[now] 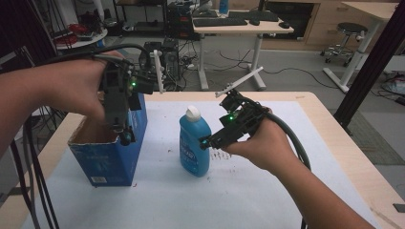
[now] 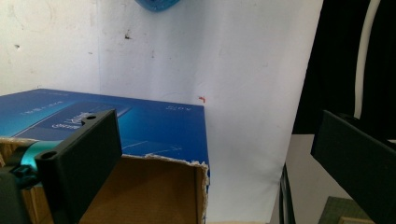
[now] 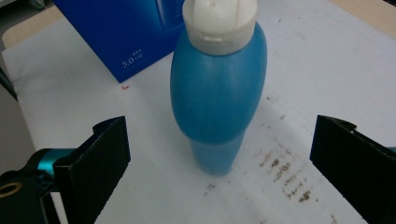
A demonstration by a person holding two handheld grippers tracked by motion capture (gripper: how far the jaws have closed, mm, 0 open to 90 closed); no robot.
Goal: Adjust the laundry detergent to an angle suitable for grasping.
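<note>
A blue bottle [image 1: 194, 143] with a white cap stands upright near the middle of the white mat. To its left stands a blue carton [image 1: 112, 152], its top torn open to show brown cardboard inside. My left gripper [image 1: 123, 136] points down over the carton's open top, near its right wall. In the left gripper view the carton [image 2: 140, 121] lies below my left gripper [image 2: 215, 158], whose jaws stand wide apart and hold nothing. My right gripper [image 1: 205, 141] reaches toward the bottle from the right. In the right gripper view the bottle [image 3: 217, 88] stands just ahead of my open right gripper [image 3: 219, 158], untouched.
The white mat [image 1: 267, 191] covers a wooden table [image 1: 334, 129] and has brown smudges [image 1: 219, 155] right of the bottle. Behind the table are desks [image 1: 239, 26], a stool [image 1: 351, 31] and floor cables. A black post [image 1: 372, 67] rises at the right.
</note>
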